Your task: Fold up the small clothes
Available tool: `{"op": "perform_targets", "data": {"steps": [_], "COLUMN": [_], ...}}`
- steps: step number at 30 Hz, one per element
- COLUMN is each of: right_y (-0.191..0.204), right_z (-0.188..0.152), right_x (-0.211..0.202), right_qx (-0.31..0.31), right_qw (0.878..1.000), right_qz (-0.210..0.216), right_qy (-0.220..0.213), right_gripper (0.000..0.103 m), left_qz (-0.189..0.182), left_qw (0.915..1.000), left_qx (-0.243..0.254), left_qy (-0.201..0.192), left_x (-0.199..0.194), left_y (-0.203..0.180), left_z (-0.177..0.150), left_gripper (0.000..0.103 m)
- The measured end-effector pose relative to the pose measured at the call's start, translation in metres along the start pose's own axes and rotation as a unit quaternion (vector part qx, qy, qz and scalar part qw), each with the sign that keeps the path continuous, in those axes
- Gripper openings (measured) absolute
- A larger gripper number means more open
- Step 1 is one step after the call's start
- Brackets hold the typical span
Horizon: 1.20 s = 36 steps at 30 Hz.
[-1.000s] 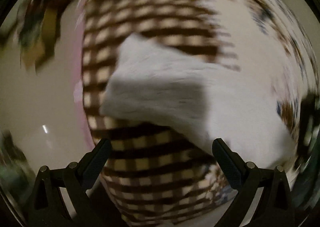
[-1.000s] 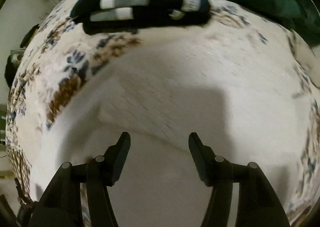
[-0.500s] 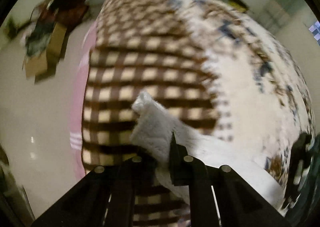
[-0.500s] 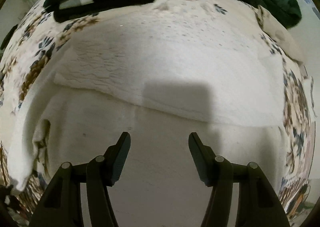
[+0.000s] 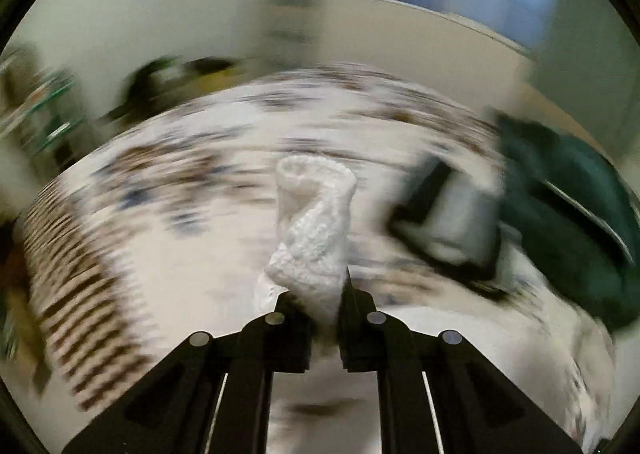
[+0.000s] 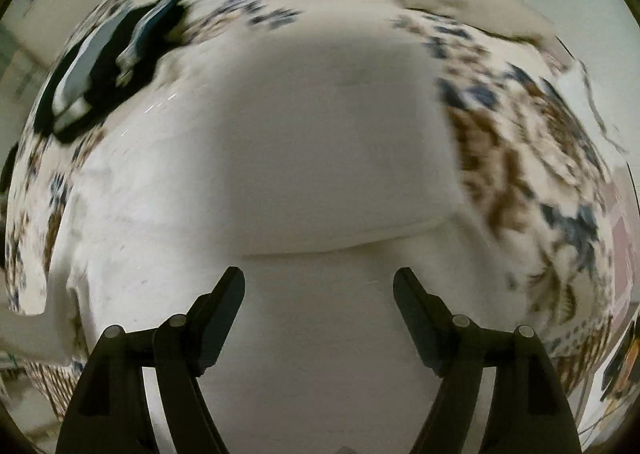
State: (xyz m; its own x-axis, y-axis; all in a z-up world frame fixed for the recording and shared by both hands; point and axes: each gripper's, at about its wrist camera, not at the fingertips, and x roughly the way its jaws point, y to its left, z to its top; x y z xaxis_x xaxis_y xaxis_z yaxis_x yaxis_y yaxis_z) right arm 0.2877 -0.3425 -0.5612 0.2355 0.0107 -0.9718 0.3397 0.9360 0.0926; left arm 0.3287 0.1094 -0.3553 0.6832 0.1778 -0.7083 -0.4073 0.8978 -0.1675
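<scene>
On the patterned bed [image 6: 520,142]: white fleece garment [image 6: 320,158], soft, light, limp, best taken at edges; left gripper [image 5: 320,294] clamped on a lifted corner [image 5: 316,222], right gripper [image 6: 319,286] wide open, empty, above it.

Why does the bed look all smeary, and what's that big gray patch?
Left wrist view: the patterned bedspread streaks with motion blur, while the white garment pinched in the left gripper stays sharp. Right wrist view: the gray patch is a shadow on the garment; edges bend from the fisheye lens.
</scene>
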Motion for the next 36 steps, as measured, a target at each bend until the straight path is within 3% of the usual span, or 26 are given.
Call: {"op": "perform_targets", "data": {"steps": [2, 4, 7, 11, 14, 15, 16, 17, 18, 20, 23, 27, 29, 31, 32, 33, 34, 36], "right_y": [-0.031, -0.065, -0.114, -0.171, -0.197, -0.208, -0.212, -0.22, -0.225, -0.229, -0.224, -0.187, -0.166, -0.14, -0.128, -0.12, -0.115, -0.115], "right_z": [0.004, 0.009, 0.012, 0.009, 0.006, 0.006, 0.006, 0.008, 0.009, 0.013, 0.026, 0.062, 0.078, 0.098, 0.107, 0.114, 0.118, 0.123], "right_x": [-0.001, -0.002, 0.0, 0.005, 0.009, 0.008, 0.006, 0.002, -0.003, -0.012, -0.02, -0.006, 0.006, 0.026, 0.043, 0.061, 0.078, 0.102], "right_qx": [0.022, 0.048, 0.083, 0.118, 0.13, 0.132, 0.134, 0.139, 0.143, 0.147, 0.149, 0.125, 0.108, 0.078, 0.065, 0.055, 0.05, 0.049], "right_qw": [1.0, 0.999, 0.996, 0.992, 0.991, 0.99, 0.99, 0.99, 0.99, 0.989, 0.986, 0.985, 0.986, 0.988, 0.989, 0.991, 0.993, 0.99], "right_qz": [-0.006, -0.012, -0.024, -0.04, -0.038, -0.033, -0.03, -0.015, -0.001, 0.021, 0.066, 0.115, 0.129, 0.133, 0.131, 0.118, 0.096, 0.082], "right_qy": [-0.002, -0.006, -0.007, 0.002, 0.013, 0.018, 0.02, 0.021, 0.021, 0.02, 0.021, 0.012, 0.002, -0.002, 0.009, 0.027, 0.05, 0.1], "right_gripper": [0.078, 0.078, 0.078, 0.078, 0.079, 0.079, 0.079, 0.079, 0.079, 0.079, 0.079, 0.078, 0.076, 0.064, 0.06, 0.045, 0.04, 0.04], "left_qz": [-0.069, -0.118, -0.185, -0.22, -0.226, -0.225, -0.223, -0.222, -0.217, -0.211, -0.175, -0.076, -0.027, 0.008, 0.036, 0.052, 0.069, 0.085], "left_qw": [0.995, 0.9847, 0.9558, 0.9206, 0.8925, 0.8886, 0.8855, 0.8837, 0.8872, 0.899, 0.9233, 0.95, 0.952, 0.9517, 0.949, 0.9463, 0.9436, 0.9393], "left_qx": [0.069, 0.12, 0.207, 0.283, 0.317, 0.32, 0.323, 0.325, 0.318, 0.296, 0.246, 0.206, 0.199, 0.194, 0.198, 0.199, 0.195, 0.185], "left_qy": [0.022, 0.045, 0.096, 0.155, 0.228, 0.239, 0.248, 0.253, 0.254, 0.244, 0.237, 0.223, 0.232, 0.238, 0.243, 0.249, 0.258, 0.276], "left_x": [0.01, 0.018, 0.028, 0.04, 0.06, 0.063, 0.065, 0.064, 0.064, 0.057, 0.056, 0.064, 0.073, 0.079, 0.084, 0.089, 0.095, 0.097], "left_y": [-0.084, -0.148, -0.249, -0.326, -0.358, -0.359, -0.356, -0.352, -0.341, -0.32, -0.265, -0.176, -0.137, -0.106, -0.087, -0.074, -0.059, -0.04], "left_z": [-0.018, -0.042, -0.104, -0.176, -0.226, -0.234, -0.238, -0.24, -0.236, -0.229, -0.195, -0.168, -0.168, -0.175, -0.182, -0.186, -0.194, -0.204], "left_gripper": [0.007, 0.007, 0.007, 0.008, 0.013, 0.018, 0.04, 0.053, 0.076, 0.078, 0.078, 0.078, 0.078, 0.078, 0.078, 0.078, 0.078, 0.078]}}
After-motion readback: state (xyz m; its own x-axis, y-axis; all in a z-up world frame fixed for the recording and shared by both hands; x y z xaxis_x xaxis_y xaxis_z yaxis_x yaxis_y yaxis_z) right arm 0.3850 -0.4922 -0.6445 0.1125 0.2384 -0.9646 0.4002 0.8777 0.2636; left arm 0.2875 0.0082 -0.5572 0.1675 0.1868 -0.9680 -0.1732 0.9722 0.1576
